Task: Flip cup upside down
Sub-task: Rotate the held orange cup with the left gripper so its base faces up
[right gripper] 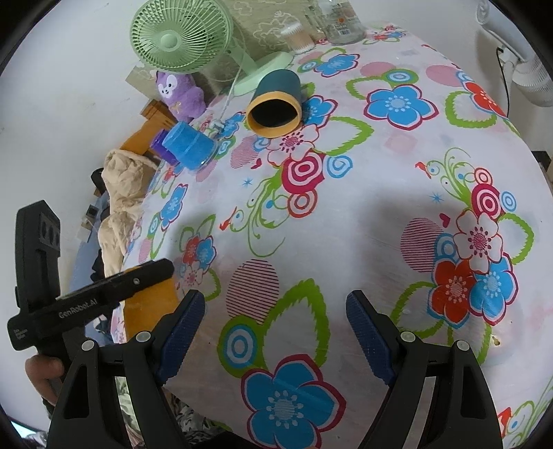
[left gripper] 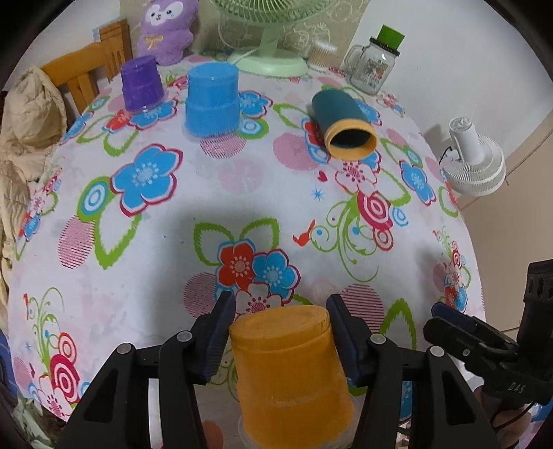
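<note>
An orange cup (left gripper: 290,366) stands upside down on the flowered tablecloth, its base up, between the fingers of my left gripper (left gripper: 280,331). The jaws are spread a little wider than the cup, with a small gap on each side. The cup also shows in the right wrist view (right gripper: 148,307), partly hidden behind the left gripper. My right gripper (right gripper: 274,331) is open and empty over the tablecloth; it also shows in the left wrist view (left gripper: 459,328). A teal cup with a yellow rim (left gripper: 344,124) lies on its side farther back, also seen in the right wrist view (right gripper: 276,103).
A blue cup (left gripper: 211,100) and a purple cup (left gripper: 141,84) stand upside down at the back left. A green fan (left gripper: 269,51), a glass jar mug (left gripper: 375,65), a purple plush toy (left gripper: 167,31) and a white fan (left gripper: 473,159) line the table's far and right edges.
</note>
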Demonstrator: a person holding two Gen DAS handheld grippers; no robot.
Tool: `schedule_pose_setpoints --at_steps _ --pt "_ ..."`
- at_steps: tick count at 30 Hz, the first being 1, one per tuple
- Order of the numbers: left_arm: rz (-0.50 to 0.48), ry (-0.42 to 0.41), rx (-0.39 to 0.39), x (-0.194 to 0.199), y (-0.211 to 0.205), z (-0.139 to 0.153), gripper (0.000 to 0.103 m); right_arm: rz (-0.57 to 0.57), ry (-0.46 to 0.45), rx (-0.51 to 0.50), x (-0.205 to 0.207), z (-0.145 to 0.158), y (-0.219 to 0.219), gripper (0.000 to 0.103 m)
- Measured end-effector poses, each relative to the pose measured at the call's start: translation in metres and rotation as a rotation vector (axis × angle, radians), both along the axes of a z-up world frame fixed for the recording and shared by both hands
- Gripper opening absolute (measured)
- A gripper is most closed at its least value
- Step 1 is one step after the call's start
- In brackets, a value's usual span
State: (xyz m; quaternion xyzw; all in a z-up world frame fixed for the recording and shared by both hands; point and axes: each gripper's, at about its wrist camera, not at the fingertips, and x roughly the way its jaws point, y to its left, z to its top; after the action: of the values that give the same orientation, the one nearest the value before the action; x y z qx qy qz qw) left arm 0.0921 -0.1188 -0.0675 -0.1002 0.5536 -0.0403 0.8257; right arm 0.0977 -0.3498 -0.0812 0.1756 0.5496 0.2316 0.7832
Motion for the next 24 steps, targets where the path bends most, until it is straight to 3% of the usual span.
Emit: schedule_pose_setpoints --at_steps 24 --pt "0.044 -0.127 0.04 -0.008 0.01 0.041 0.055 0.041 -0.015 -0.004 -0.002 0.006 0.016 0.086"
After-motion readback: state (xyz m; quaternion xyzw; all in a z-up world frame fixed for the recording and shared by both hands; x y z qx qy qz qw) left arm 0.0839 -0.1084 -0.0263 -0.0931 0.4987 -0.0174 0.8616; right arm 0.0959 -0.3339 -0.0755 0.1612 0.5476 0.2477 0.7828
